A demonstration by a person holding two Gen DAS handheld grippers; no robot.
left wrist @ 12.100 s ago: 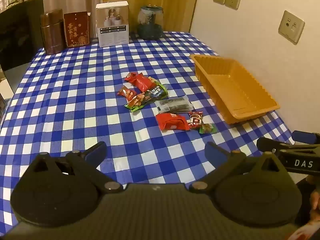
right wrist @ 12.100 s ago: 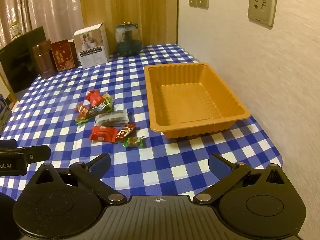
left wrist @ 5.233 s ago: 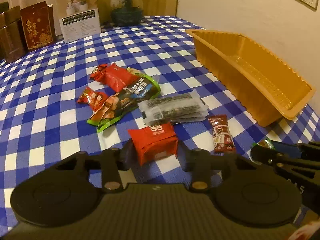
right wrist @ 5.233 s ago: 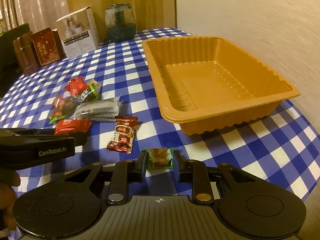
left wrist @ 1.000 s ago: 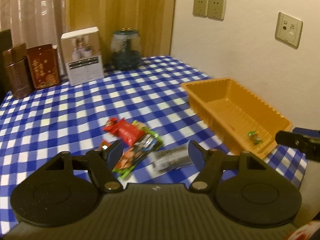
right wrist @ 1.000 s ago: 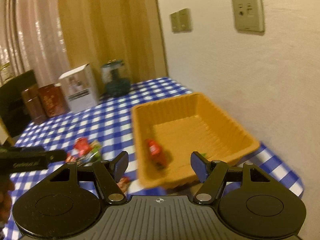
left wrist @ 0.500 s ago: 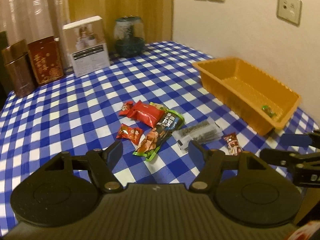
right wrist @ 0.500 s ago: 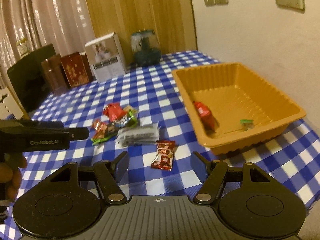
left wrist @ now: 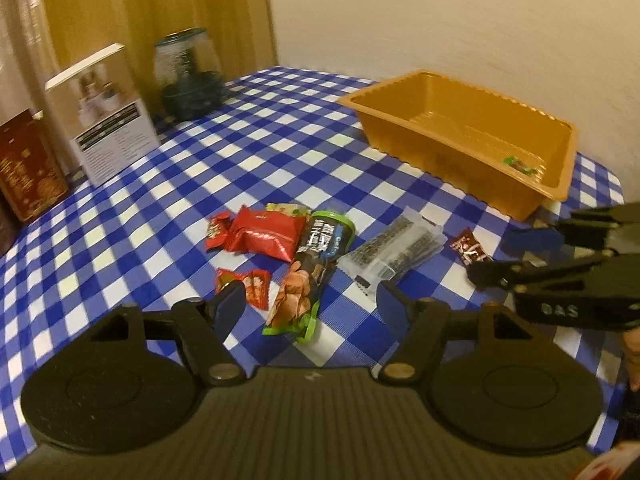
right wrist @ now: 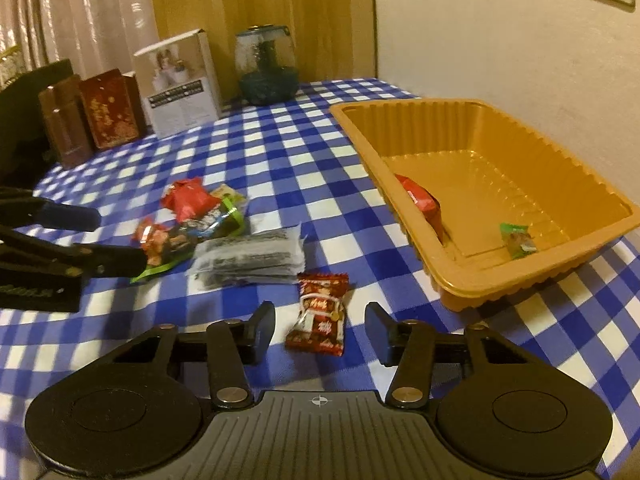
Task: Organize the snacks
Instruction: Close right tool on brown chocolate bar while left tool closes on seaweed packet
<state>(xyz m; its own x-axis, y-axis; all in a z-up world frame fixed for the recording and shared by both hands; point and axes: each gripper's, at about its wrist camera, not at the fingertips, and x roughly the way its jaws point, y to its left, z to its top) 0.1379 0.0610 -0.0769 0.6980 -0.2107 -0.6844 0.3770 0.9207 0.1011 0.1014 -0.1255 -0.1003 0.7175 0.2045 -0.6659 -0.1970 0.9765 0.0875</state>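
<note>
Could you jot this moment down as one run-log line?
right hand-held gripper: closing around brown candy | left hand-held gripper: open | tray: two snacks

A blue-and-white checked tablecloth (right wrist: 280, 152) covered the table. At two o'clock sat an orange tray (right wrist: 532, 152) holding a red packet (right wrist: 420, 200) and a green-wrapped sweet (right wrist: 518, 240). A red-and-brown wrapper (right wrist: 320, 312) lay at centre; a green-edged dark packet (left wrist: 316, 256) at ten o'clock.
</note>
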